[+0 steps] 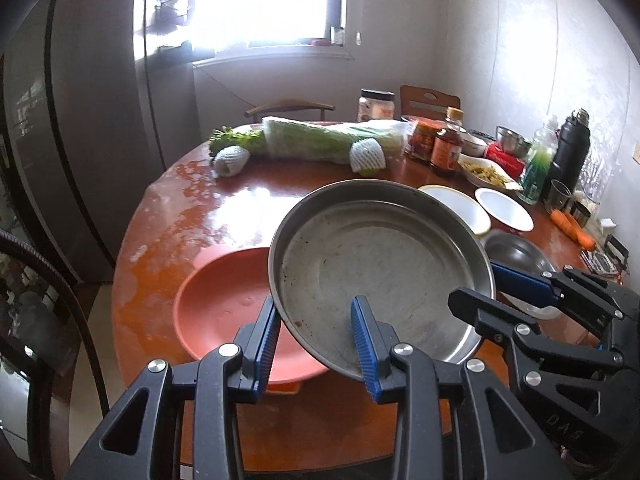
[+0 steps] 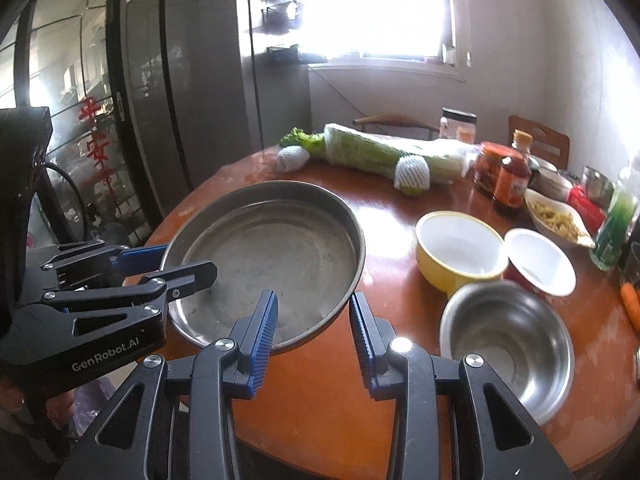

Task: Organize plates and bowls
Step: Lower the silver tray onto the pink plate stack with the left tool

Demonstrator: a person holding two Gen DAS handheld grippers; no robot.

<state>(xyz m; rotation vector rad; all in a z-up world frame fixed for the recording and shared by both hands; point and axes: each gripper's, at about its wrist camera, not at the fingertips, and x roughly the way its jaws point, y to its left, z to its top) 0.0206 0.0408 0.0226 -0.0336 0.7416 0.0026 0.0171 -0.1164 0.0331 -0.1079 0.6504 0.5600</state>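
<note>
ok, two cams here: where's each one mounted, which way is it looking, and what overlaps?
Left wrist: sits on the left gripper, looking forward and down over the round table; its own blue-padded fingers clamp the steel pan rim, the red plate below; the right gripper shows at right.
Right wrist: sits on the right gripper, facing the same way; its fingers grip the pan's near-right rim; the left gripper shows at left.
Shared: pan, celery bundle, yellow bowl, steel bowl, window.

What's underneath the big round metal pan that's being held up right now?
The round steel pan hangs over a flat terracotta-red plate on the brown round table. The plate's right part is covered by the pan, so anything there stays unseen.
</note>
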